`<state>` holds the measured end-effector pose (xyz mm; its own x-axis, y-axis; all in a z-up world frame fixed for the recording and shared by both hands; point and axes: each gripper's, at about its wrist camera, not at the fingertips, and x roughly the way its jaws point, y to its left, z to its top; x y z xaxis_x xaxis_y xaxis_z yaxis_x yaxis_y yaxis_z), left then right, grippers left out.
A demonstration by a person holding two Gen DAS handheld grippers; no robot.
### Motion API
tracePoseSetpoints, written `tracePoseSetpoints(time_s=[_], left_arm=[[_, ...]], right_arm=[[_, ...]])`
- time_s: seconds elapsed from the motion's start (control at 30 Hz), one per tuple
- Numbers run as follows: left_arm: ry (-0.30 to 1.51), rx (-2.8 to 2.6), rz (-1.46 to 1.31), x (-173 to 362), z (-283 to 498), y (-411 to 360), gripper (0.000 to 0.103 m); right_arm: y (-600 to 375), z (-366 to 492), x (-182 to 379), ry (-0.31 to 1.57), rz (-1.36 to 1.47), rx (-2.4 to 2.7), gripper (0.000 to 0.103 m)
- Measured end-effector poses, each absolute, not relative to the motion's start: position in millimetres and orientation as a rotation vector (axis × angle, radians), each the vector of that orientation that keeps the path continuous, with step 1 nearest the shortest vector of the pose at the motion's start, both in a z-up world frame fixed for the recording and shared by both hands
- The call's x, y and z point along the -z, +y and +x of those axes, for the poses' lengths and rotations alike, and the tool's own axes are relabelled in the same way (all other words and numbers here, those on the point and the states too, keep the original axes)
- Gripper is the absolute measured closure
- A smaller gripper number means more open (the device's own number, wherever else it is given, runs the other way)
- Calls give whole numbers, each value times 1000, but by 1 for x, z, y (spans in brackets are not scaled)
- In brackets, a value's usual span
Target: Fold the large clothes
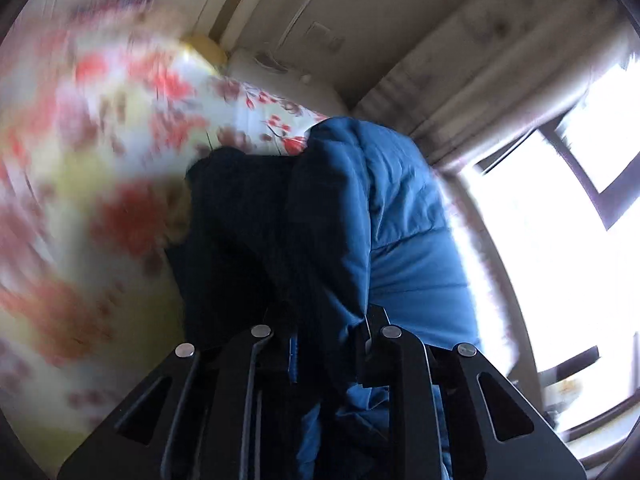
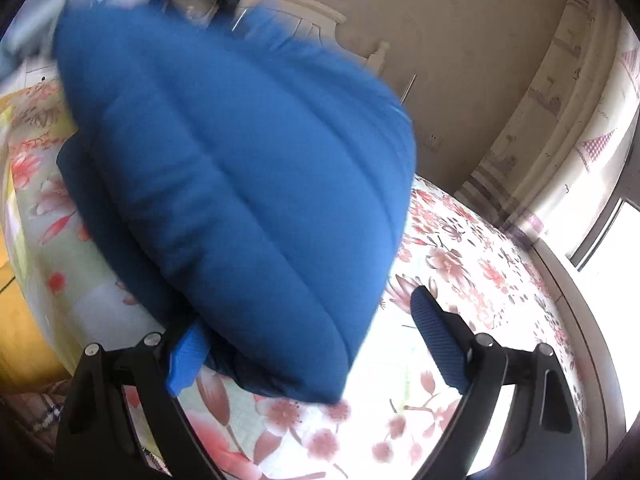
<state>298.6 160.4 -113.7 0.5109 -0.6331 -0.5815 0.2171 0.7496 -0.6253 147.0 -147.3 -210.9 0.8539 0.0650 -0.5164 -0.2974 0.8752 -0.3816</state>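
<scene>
Gripping a fold of the blue quilted jacket, the left gripper has its jaws clenched on the fabric, lifting it above the floral bedsheet. The right gripper has its jaws spread apart, the jacket's bulk hanging between them over the bed.

Pretty clearly a bedroom in someone's home. There's a bed with a floral sheet, pink and red blossoms on white, and a cream carved headboard against a plain beige wall. A pillow sits up by the headboard in the left view. Patterned curtains hang beside a big bright window, and there's a wall socket too.
</scene>
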Motion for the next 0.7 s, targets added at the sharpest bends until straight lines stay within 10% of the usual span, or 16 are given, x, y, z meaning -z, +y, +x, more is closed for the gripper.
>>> tracePoseSetpoints(time_s=[0.4, 0.7], left_arm=[[850, 543, -512, 122, 292, 166, 81], [876, 476, -378, 100, 285, 154, 67]], right_arm=[[-160, 120, 181, 514, -368, -396, 13], [-85, 139, 119, 389, -262, -608, 46]])
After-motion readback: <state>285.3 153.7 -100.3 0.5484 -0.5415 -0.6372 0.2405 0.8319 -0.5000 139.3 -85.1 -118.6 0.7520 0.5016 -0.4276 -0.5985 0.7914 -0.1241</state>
